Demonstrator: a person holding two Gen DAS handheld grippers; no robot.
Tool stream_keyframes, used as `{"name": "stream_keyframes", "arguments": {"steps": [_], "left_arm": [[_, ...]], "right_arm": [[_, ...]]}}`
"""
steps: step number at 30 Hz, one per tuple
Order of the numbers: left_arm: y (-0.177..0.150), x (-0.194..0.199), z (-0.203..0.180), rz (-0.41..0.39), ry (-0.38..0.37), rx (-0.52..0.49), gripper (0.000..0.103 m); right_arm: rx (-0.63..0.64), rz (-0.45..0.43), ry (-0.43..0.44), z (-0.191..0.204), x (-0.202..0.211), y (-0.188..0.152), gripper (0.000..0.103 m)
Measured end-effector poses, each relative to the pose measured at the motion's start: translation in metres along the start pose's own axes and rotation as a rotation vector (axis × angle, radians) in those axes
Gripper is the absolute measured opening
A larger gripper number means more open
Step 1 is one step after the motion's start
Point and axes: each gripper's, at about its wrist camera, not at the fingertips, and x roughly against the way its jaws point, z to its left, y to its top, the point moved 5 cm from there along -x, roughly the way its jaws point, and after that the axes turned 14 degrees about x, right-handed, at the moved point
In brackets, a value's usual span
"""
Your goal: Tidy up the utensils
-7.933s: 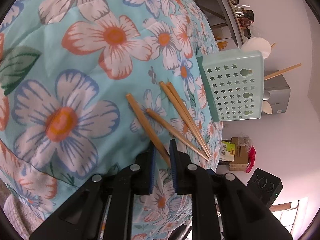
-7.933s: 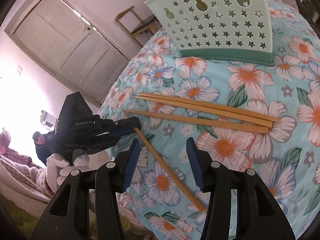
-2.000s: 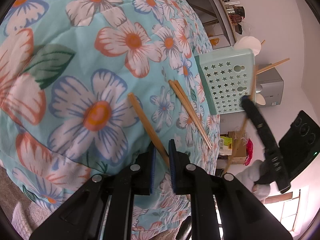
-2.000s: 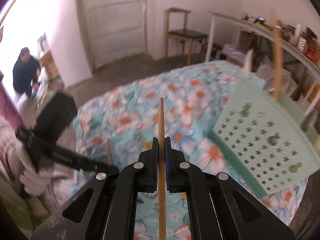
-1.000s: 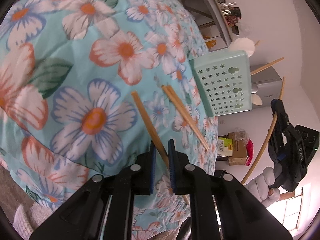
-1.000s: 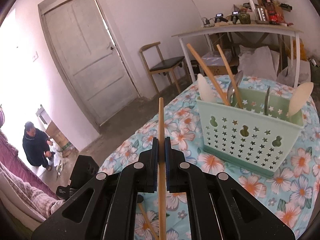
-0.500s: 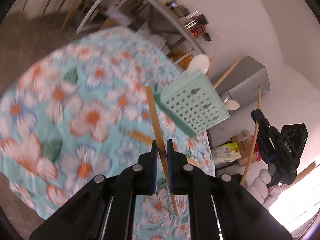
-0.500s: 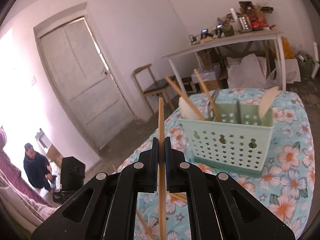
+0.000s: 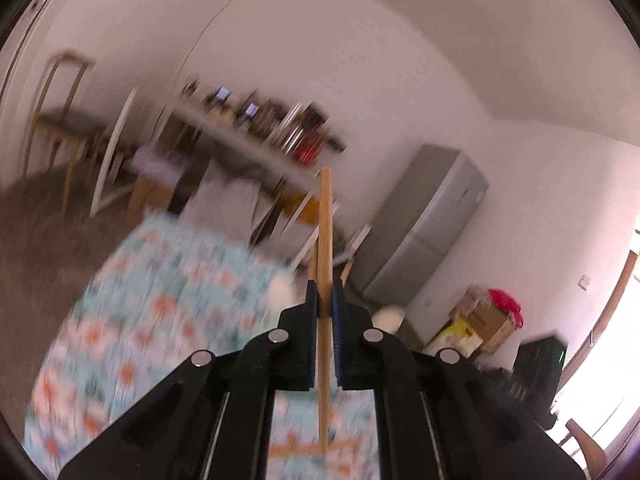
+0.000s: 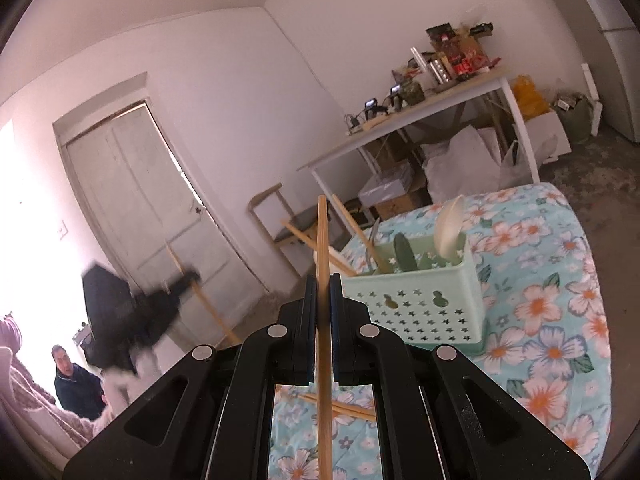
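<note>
A: What does the left hand-held gripper (image 9: pixel 325 292) hold?

B: Its pads clamp a wooden chopstick (image 9: pixel 325 216), upright, above the floral surface (image 9: pixel 160 304).

A: And the right hand-held gripper (image 10: pixel 322 288)?

B: It is closed on another chopstick (image 10: pixel 322 236), also upright. The green basket (image 10: pixel 424 304) stands just beyond it on the surface, with utensils inside. Two more chopsticks (image 10: pixel 340 406) lie below.
</note>
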Motion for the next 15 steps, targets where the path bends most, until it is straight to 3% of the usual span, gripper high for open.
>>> {"name": "stream_keyframes", "arguments": {"steps": [8, 15], "left_arm": [[0.055, -0.04, -0.067, -0.154, -0.093, -0.139, 0.006], [0.04, -0.125, -0.054, -0.094, 0.014, -0.163, 0.006]], "right_arm": [[-0.011, -0.03, 0.011, -0.009, 0.006, 0.0, 0.004], [-0.027, -0.034, 0.023, -0.017, 0.009, -0.003, 0.005]]}}
